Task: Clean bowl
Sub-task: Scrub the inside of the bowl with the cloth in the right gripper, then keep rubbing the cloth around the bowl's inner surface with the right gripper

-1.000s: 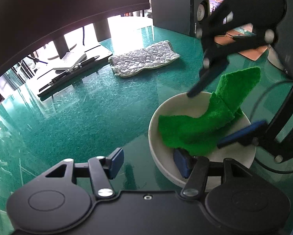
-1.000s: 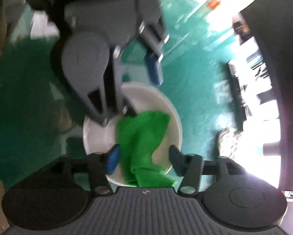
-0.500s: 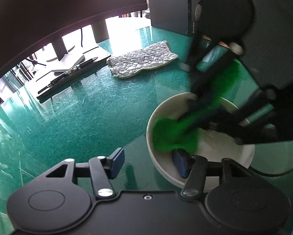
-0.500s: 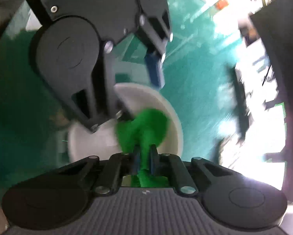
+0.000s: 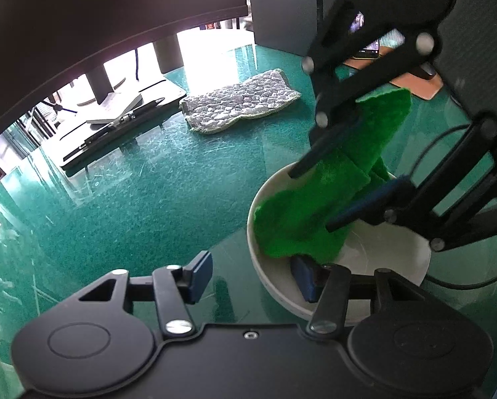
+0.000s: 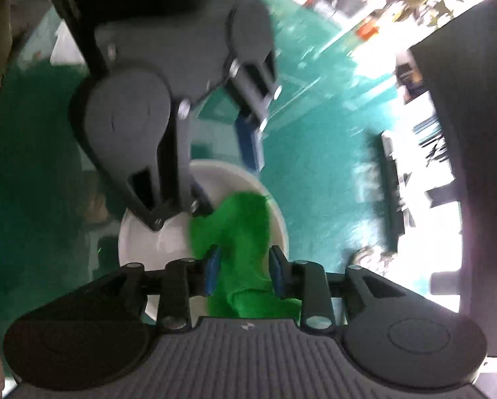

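A white bowl stands on the green glass table. A green cloth lies bunched in it, one end standing up over the far rim. My right gripper reaches down into the bowl. Its jaws are opening, with the cloth filling the gap and touching both pads. My left gripper straddles the bowl's near wall, one finger inside and one outside. A gap shows between the outer pad and the wall.
A grey knobbly mat lies further back on the table. A black stand with a pen sits at the back left under a dark monitor. A speaker stands behind. A black cable curves past the bowl's right side.
The right gripper pinched tight on the cloth and swept across the bowl; now its jaws stand wider and the cloth spreads toward the bowl's left wall. The left gripper and bowl stayed put.
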The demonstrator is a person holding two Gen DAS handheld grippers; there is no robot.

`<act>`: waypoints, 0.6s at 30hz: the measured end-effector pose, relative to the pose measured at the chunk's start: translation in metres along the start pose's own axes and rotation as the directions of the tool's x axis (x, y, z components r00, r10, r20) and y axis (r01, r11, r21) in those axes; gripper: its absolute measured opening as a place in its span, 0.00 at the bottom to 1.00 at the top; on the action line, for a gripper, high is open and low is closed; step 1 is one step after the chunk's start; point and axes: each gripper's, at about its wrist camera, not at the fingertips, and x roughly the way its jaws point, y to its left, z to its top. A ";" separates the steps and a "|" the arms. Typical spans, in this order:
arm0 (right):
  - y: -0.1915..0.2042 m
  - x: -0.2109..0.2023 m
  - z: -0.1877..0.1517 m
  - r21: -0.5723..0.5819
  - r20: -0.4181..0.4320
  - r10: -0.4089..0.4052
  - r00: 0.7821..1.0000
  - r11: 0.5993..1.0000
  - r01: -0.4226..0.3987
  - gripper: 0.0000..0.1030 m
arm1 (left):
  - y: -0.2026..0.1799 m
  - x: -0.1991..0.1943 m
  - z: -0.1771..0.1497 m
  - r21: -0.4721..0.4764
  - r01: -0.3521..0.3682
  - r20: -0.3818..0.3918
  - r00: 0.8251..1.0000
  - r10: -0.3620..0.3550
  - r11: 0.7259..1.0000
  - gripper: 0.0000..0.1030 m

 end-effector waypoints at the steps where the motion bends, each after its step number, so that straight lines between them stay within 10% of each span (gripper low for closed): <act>1: 0.001 0.000 -0.001 0.002 -0.006 0.015 1.000 1.000 -0.015 0.22 | 0.000 0.000 0.000 0.002 -0.001 0.000 1.000 0.001 1.000 0.51; 18: 0.014 0.014 0.004 -0.091 -0.134 0.019 0.991 0.995 -0.031 0.08 | 0.001 0.000 0.001 -0.008 -0.015 -0.007 1.000 0.015 1.000 0.51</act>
